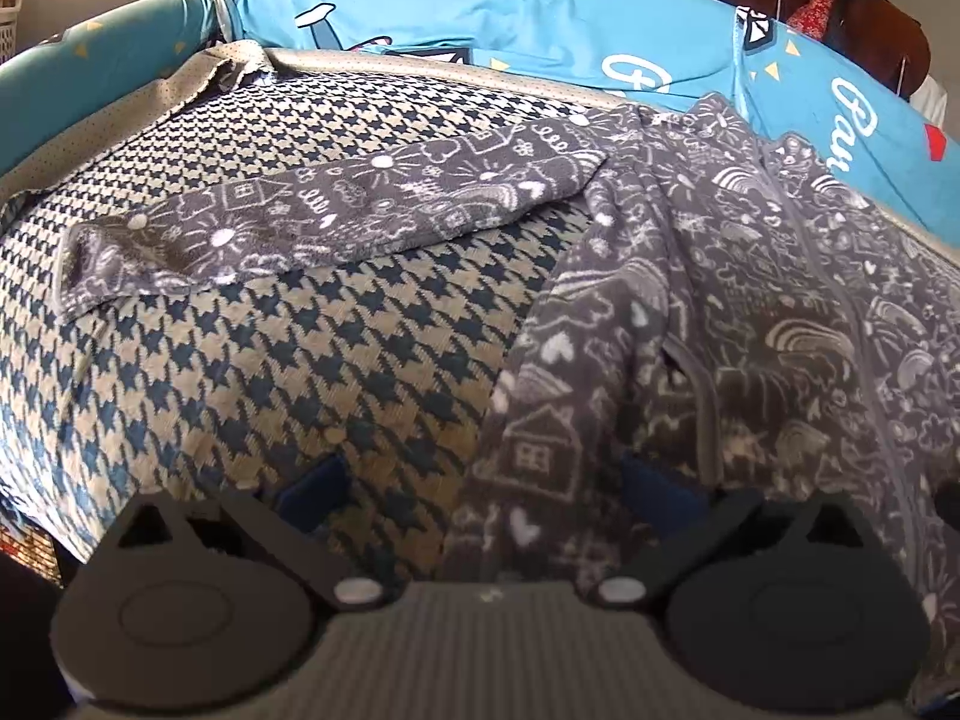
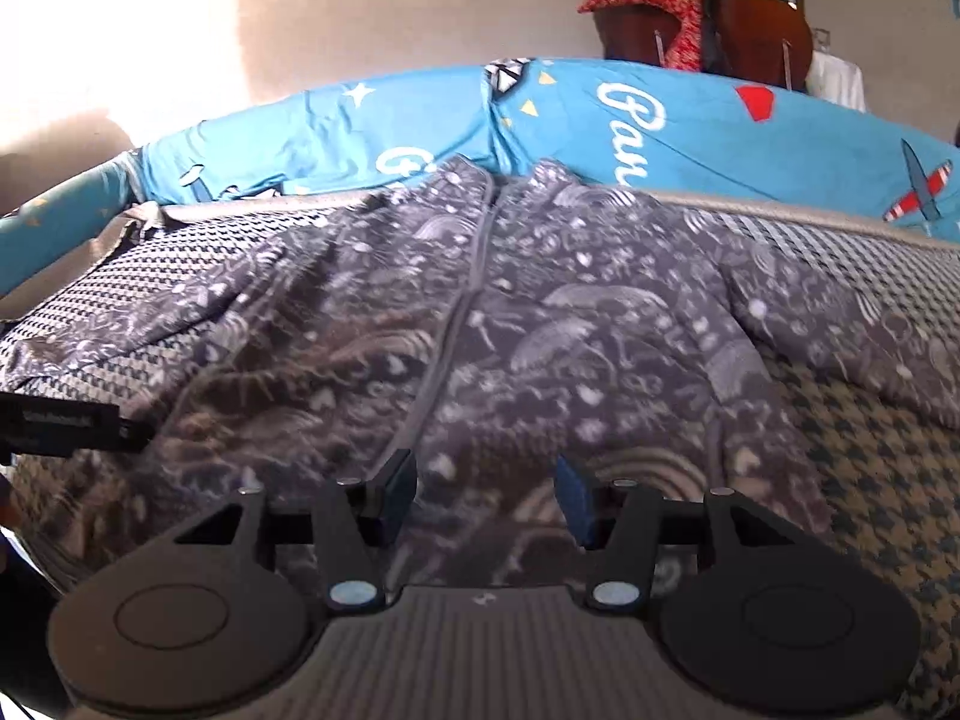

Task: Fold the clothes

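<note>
The grey doodle-print zip jacket [image 2: 480,324] lies spread front-up on the houndstooth blanket [image 1: 288,348], filling the middle of the right wrist view, zip running up the centre, collar toward the blue bedsheet [image 2: 660,120] at the top. One sleeve [image 1: 312,222] stretches flat toward the left of the left wrist view. The left claw [image 1: 480,492] hangs released at the jacket's side edge; the right claw [image 2: 486,498] is released too, over the lower front. To fold well, I'd pinch a single edge cleanly and keep the fabric flat. The hem is cut off below both claws, and the other sleeve runs out at the right edge.
</note>
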`<state>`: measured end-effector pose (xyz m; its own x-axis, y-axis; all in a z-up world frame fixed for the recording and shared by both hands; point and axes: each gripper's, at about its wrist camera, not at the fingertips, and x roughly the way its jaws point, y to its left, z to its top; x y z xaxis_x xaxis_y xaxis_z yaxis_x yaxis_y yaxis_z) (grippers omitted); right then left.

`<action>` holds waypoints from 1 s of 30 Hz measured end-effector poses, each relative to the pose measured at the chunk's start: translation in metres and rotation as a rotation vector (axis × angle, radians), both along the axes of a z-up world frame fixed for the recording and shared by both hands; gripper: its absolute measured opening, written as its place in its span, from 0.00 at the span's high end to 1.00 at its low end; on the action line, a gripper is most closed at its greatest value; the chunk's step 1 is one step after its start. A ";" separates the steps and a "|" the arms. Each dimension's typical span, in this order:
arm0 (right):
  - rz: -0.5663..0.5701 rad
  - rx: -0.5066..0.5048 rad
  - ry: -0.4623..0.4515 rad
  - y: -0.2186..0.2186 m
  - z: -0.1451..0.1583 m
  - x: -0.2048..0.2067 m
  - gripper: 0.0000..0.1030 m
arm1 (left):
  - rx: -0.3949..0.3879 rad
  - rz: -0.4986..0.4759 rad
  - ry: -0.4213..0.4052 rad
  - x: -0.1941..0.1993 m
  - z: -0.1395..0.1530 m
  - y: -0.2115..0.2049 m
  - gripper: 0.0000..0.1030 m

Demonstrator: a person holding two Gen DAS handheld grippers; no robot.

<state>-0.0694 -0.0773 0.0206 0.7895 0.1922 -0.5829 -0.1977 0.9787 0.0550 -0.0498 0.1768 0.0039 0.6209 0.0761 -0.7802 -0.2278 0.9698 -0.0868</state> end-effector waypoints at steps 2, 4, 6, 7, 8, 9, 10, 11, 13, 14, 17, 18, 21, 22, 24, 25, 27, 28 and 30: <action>0.036 0.026 0.003 0.004 0.005 0.003 0.50 | 0.001 0.002 0.002 0.001 0.001 0.000 0.00; 0.078 0.062 0.008 0.009 0.009 0.007 0.50 | 0.012 0.017 0.005 0.002 0.001 0.000 0.00; 0.128 0.079 0.011 0.017 0.012 0.009 0.50 | 0.023 0.033 0.006 0.002 0.001 0.002 0.00; 0.154 0.080 0.012 0.022 0.012 0.010 0.50 | 0.027 0.040 0.005 0.002 0.002 0.003 0.00; 0.177 0.079 0.015 0.027 0.012 0.012 0.50 | 0.032 0.045 0.003 0.002 0.002 0.003 0.00; 0.199 0.077 0.017 0.033 0.011 0.013 0.50 | 0.036 0.049 0.000 0.002 0.002 0.003 0.00; 0.216 0.072 0.021 0.039 0.010 0.015 0.50 | 0.042 0.049 0.002 0.002 0.002 0.003 0.00; 0.230 0.065 0.023 0.044 0.009 0.016 0.51 | 0.048 0.047 0.004 0.003 0.002 0.002 0.00; 0.251 0.057 0.021 0.054 0.007 0.019 0.51 | 0.059 0.045 0.009 0.003 0.001 0.001 0.00; 0.261 0.054 0.019 0.059 0.007 0.021 0.51 | 0.065 0.044 0.011 0.004 0.000 0.001 0.00; 0.296 0.017 0.018 0.072 0.003 0.031 0.51 | 0.083 0.040 0.018 0.004 -0.001 -0.001 0.00; 0.305 -0.001 0.028 0.075 0.000 0.035 0.51 | 0.089 0.039 0.020 0.005 -0.001 -0.001 0.00; 0.301 -0.049 0.084 0.079 -0.016 0.042 0.51 | 0.107 0.035 0.027 0.005 -0.002 -0.003 0.00; 0.302 -0.048 0.073 0.078 -0.019 0.041 0.51 | 0.108 0.035 0.029 0.006 -0.003 -0.003 0.00; 0.307 -0.060 0.059 0.078 -0.020 0.038 0.51 | 0.111 0.035 0.033 0.006 -0.004 -0.004 0.00; 0.306 -0.060 0.059 0.080 -0.020 0.038 0.51 | 0.114 0.035 0.034 0.006 -0.004 -0.004 0.00; 0.304 -0.060 0.060 0.082 -0.019 0.038 0.51 | 0.120 0.034 0.035 0.007 -0.004 -0.005 0.00; 0.304 -0.060 0.060 0.083 -0.019 0.038 0.51 | 0.120 0.034 0.035 0.007 -0.004 -0.005 0.00; 0.302 -0.066 0.060 0.085 -0.018 0.038 0.51 | 0.120 0.033 0.036 0.006 -0.004 -0.005 0.00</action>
<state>-0.0315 0.0077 0.0030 0.6660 0.3731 -0.6460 -0.4785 0.8780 0.0138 -0.0434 0.1722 0.0001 0.5882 0.1904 -0.7859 -0.2611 0.9645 0.0383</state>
